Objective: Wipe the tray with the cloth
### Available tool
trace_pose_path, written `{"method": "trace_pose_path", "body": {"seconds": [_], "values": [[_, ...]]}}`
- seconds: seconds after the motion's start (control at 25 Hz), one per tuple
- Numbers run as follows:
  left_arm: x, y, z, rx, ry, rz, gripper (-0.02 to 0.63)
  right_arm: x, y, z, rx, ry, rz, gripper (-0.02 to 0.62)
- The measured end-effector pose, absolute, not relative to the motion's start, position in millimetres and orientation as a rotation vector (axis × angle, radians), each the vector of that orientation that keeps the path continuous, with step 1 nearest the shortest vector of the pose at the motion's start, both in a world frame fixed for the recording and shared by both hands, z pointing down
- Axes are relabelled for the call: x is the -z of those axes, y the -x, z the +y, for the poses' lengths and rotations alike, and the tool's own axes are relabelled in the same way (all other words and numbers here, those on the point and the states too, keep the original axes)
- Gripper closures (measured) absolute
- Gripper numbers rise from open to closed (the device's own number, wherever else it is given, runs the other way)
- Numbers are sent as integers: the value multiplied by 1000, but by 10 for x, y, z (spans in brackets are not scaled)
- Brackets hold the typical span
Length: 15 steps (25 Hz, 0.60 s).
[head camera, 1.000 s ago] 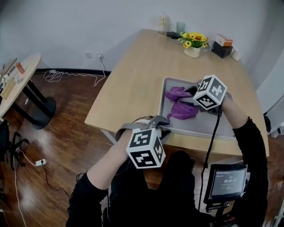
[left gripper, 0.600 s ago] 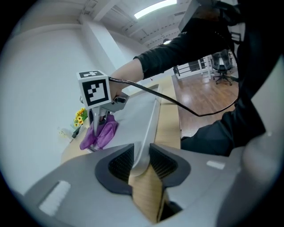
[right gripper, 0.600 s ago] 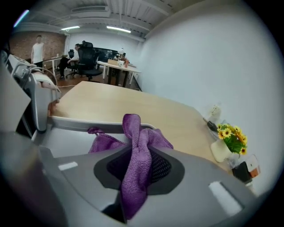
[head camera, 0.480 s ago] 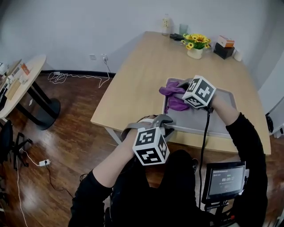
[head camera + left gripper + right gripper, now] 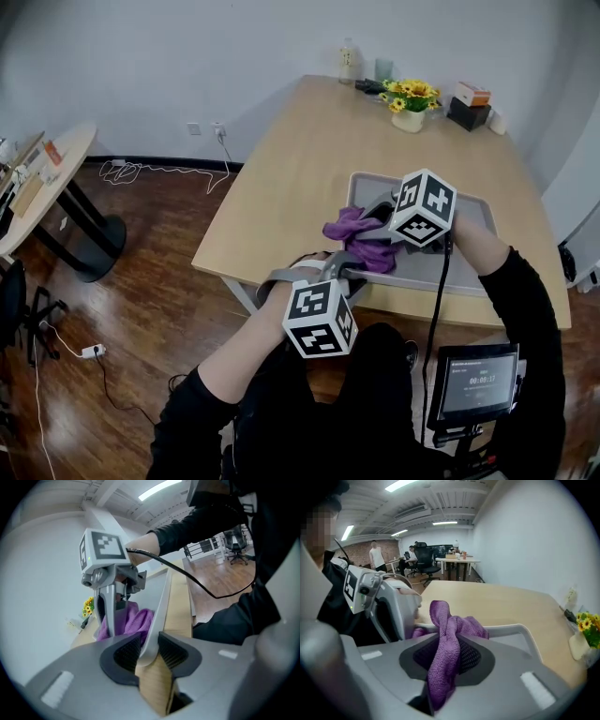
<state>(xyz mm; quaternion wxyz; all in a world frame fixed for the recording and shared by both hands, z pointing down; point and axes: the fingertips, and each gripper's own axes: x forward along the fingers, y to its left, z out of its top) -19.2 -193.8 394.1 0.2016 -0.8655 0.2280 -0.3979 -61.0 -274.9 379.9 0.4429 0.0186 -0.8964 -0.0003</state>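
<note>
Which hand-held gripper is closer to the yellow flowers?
Right. The right hand-held gripper holds the cloth over the tray, mid-table. The left hand-held gripper clamps the tray's near rim, farther from the flowers.

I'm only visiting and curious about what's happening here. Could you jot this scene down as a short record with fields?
Setting: wooden table with a grey tray near its front edge
Left gripper: shut on the tray's rim, apparently steadying it
Right gripper: shut on a purple cloth
Cloth position: bunched at the tray's left end, partly draped over the rim
Far end of table: pot of yellow flowers
</note>
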Motion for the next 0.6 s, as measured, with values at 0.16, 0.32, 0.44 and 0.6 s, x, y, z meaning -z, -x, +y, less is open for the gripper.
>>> {"method": "trace_pose_path", "body": {"seconds": [0.16, 0.32, 0.44, 0.6], "values": [[-3908, 185, -1895, 1116, 2415, 632, 505, -3765, 447, -3693, 81, -388, -2153, 522], [-3871, 182, -1884, 1102, 2422, 633, 505, -3708, 350, -4159, 106, -591, -2151, 522], [-3922, 240, -1966, 1102, 2424, 639, 505, -3738, 301, -4171, 129, -609, -2132, 522], [-3972, 248, -1969, 1094, 2426, 644, 504, -3826, -356, -4153, 62, -678, -2015, 522]]}}
